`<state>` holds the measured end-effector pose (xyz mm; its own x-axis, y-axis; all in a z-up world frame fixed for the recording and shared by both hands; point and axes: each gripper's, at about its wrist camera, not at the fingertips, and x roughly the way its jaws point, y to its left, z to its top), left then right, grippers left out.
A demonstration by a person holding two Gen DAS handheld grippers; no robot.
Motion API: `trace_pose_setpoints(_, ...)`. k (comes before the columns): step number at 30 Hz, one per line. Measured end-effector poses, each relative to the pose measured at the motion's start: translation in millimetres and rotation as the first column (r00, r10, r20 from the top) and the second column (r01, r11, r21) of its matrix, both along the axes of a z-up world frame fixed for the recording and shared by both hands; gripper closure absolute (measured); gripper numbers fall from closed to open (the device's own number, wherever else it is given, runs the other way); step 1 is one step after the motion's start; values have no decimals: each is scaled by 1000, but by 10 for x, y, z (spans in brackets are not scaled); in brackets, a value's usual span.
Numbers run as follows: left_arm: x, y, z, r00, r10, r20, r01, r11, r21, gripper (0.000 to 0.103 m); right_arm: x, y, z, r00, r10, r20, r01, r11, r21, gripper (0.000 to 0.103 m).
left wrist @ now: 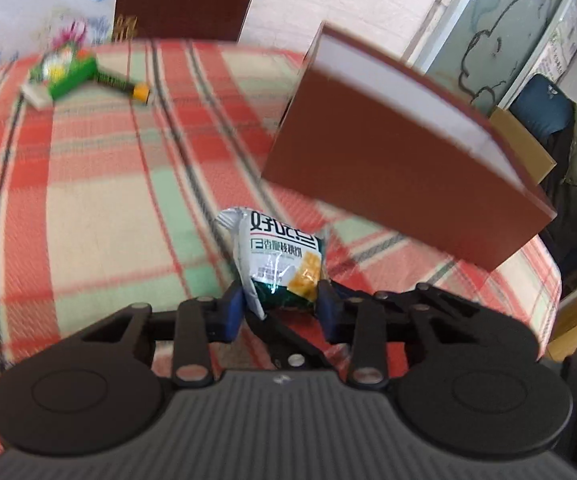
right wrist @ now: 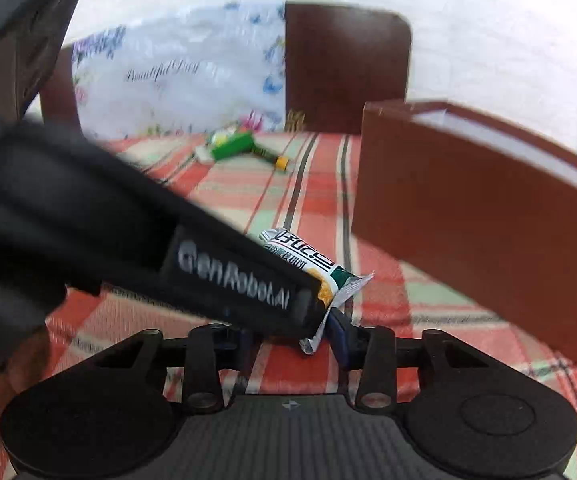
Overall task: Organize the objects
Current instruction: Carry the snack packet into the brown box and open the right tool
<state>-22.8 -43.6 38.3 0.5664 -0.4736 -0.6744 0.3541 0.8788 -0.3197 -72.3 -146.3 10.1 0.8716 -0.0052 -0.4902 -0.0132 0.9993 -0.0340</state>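
A silver-green foil snack packet (left wrist: 280,260) is clamped upright, long axis pointing away, by the left hand-held gripper (left wrist: 282,312); the right hand-held gripper (right wrist: 294,334), narrowly parted, holds its crimped end.

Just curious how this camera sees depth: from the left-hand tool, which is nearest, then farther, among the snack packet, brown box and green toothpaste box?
1. Snack packet, between the jaws, centre.
2. Brown box, to the right.
3. Green toothpaste box, far left, at the back of the checked cloth.

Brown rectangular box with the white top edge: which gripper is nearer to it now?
Right. The box stands close ahead-right of the right gripper; the left gripper, clamped on the silver-green snack packet, reaches in from the right one's left side, farther off.
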Motion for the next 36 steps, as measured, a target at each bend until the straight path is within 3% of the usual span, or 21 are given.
trace_pose_setpoints(4, -25, -69, 480, 989, -34, 141, 39, 999, -38, 64, -106, -14, 317, 979, -45, 199, 61, 995, -76, 63)
trace_pose_setpoints(8, 173, -347, 779, 967, -88, 237, 98, 995, -29, 63, 32, -265, 549, 954, -114, 278, 140, 987, -73, 62)
trace_pose_setpoints(11, 409, -616, 826, 962, -109, 251, 119, 993, -23, 62, 230, -502, 610, 947, -172, 270, 192, 980, -49, 61)
trace_pose_setpoints(13, 531, -760, 792, 955, -120, 273, 127, 992, -5, 56, 375, -639, 578, 950, -186, 249, 202, 979, -39, 49)
trace_pose_setpoints(16, 694, -930, 664, 956, -101, 277, 82, 994, 79, 45, 532, -843, 498, 950, -245, 195, 250, 968, -3, 31)
trace_pose_setpoints(18, 755, -928, 628, 964, -81, 253, 56, 993, 106, 45, 495, -935, 501, 944, -273, 188, 271, 962, 35, 31)
trace_pose_setpoints(25, 649, -733, 681, 970, -48, 240, 34, 998, 61, 42, 163, -964, 466, 917, -341, 210, 318, 939, 133, 30)
trace_pose_setpoints(30, 439, -668, 726, 960, -33, 279, 6, 995, 98, 42, -48, -724, 432, 905, -345, 248, 329, 938, 105, 29)
trace_pose_setpoints(36, 276, -476, 650, 963, 10, 269, -48, 990, 136, 42, -182, -569, 474, 919, -316, 237, 302, 949, 93, 29)
